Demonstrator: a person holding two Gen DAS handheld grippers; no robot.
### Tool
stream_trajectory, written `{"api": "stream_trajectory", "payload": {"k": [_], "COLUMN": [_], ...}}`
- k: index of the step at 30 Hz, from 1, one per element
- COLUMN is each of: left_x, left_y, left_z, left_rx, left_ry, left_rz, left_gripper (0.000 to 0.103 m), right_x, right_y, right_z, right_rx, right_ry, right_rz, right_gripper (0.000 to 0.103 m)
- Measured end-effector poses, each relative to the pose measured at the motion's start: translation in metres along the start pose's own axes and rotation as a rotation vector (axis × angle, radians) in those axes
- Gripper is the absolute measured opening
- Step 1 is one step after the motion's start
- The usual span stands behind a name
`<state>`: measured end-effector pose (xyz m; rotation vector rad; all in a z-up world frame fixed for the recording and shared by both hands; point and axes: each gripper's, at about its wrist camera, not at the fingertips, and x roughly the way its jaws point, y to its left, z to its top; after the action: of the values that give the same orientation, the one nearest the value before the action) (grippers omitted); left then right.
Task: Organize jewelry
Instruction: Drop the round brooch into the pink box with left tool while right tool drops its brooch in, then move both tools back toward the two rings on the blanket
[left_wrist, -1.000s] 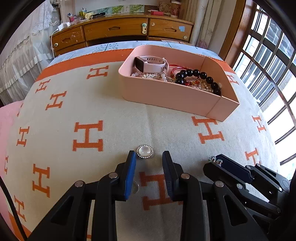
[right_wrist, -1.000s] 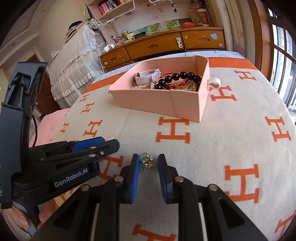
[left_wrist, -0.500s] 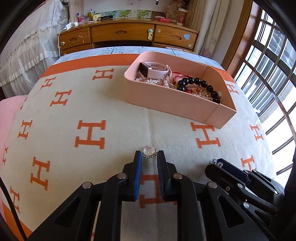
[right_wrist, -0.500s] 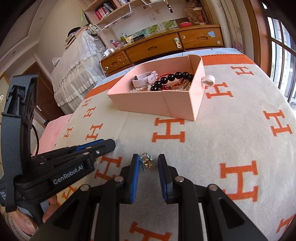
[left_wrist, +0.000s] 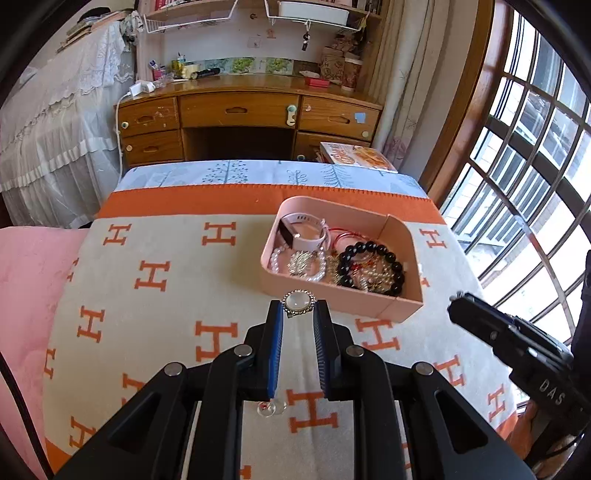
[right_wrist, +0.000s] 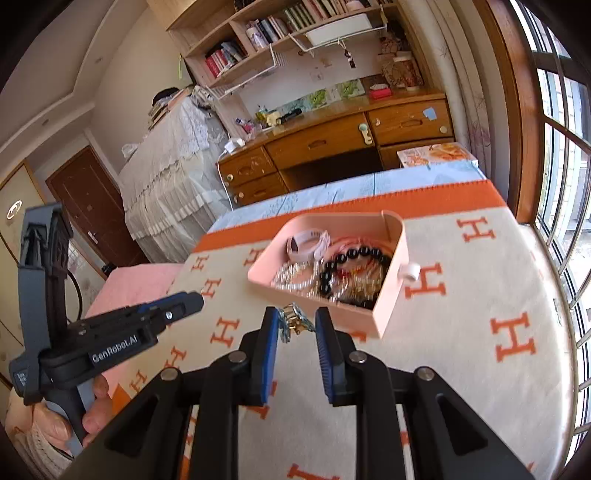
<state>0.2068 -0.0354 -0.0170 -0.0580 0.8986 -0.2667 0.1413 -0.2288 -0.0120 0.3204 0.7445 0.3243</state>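
Left hand-held gripper (left_wrist: 298, 308) pinches a round ring (left_wrist: 298, 302): pale domed stone, sparkly rim, held clear of the blanket (left_wrist: 155, 325). Right hand-held gripper (right_wrist: 296, 320) is clamped on a small gold-and-blue metal piece (right_wrist: 291, 319), details blurred. Blanket: soft cream weave, orange H's. Beyond, a pink tray (left_wrist: 332, 301) with rounded corners holds black beads (left_wrist: 373, 267), pearls (left_wrist: 295, 264), and a white watch (left_wrist: 303, 232).

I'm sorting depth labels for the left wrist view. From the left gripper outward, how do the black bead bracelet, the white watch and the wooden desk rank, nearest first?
From the left gripper:
1. Black bead bracelet, tray's near right part.
2. White watch, tray's far left corner.
3. Wooden desk, beyond the bed, against the wall.
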Motion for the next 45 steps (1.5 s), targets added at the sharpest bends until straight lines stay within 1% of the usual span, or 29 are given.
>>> {"api": "stream_trajectory", "payload": {"k": [3, 5, 7, 10, 13, 16, 19, 22, 24, 26, 29, 33, 34, 35, 36, 38, 40, 45], "left_x": [0.010, 0.023, 0.039, 0.067, 0.090, 0.104, 0.113, 0.120, 0.124, 0.128, 0.134, 0.140, 0.141, 0.141, 0.140, 0.136, 0.129, 0.103], "left_y": [-0.005, -0.010, -0.013, -0.013, -0.010, -0.006, -0.004, -0.005, -0.006, -0.008, -0.011, -0.017, -0.019, -0.020, -0.021, -0.021, -0.018, -0.003], "left_z": [0.028, 0.045, 0.056, 0.073, 0.081, 0.088, 0.090, 0.091, 0.091, 0.091, 0.091, 0.090, 0.090, 0.090, 0.089, 0.088, 0.087, 0.082], "left_rx": [-0.001, -0.001, -0.012, -0.045, -0.087, -0.116, -0.128, -0.124, -0.119, -0.121, -0.124, -0.112, -0.107, -0.101, -0.095, -0.084, -0.081, -0.075], "left_ry": [0.021, 0.038, 0.065, 0.114, 0.133, 0.137, 0.149, 0.156, 0.159, 0.165, 0.173, 0.190, 0.190, 0.190, 0.186, 0.173, 0.153, 0.125], "left_rz": [-0.049, -0.067, -0.099, -0.149, -0.156, -0.154, -0.151, -0.148, -0.149, -0.153, -0.168, -0.181, -0.176, -0.172, -0.166, -0.143, -0.125, -0.092], "left_gripper": [0.014, 0.014, 0.014, 0.014, 0.014, 0.014, 0.014, 0.014, 0.014, 0.015, 0.015, 0.015, 0.022, 0.031, 0.034, 0.048, 0.054, 0.055], "right_x": [0.001, 0.011, 0.028, 0.056, 0.087, 0.117, 0.138, 0.148, 0.146, 0.141, 0.131, 0.115, 0.112, 0.109, 0.106, 0.100, 0.094, 0.078], "right_y": [-0.005, -0.011, -0.019, -0.028, -0.037, -0.049, -0.056, -0.061, -0.059, -0.060, -0.060, -0.065, -0.065, -0.065, -0.065, -0.065, -0.063, -0.055], "right_z": [0.036, 0.056, 0.073, 0.086, 0.089, 0.085, 0.080, 0.073, 0.073, 0.074, 0.072, 0.071, 0.071, 0.071, 0.071, 0.069, 0.068, 0.059], "right_rx": [0.024, 0.056, 0.098, 0.137, 0.163, 0.206, 0.234, 0.252, 0.235, 0.245, 0.241, 0.266, 0.268, 0.267, 0.268, 0.271, 0.269, 0.261], "right_ry": [-0.040, -0.039, -0.014, 0.031, 0.089, 0.149, 0.191, 0.217, 0.196, 0.188, 0.155, 0.109, 0.099, 0.091, 0.085, 0.075, 0.068, 0.051], "right_rz": [-0.017, -0.021, -0.009, -0.024, -0.054, -0.060, -0.059, -0.049, -0.057, -0.038, -0.064, -0.060, -0.059, -0.060, -0.060, -0.058, -0.056, -0.054], "right_gripper": [0.021, 0.021, 0.021, 0.021, 0.021, 0.022, 0.022, 0.022, 0.023, 0.025, 0.026, 0.026, 0.026, 0.026, 0.026, 0.026, 0.026, 0.026]}}
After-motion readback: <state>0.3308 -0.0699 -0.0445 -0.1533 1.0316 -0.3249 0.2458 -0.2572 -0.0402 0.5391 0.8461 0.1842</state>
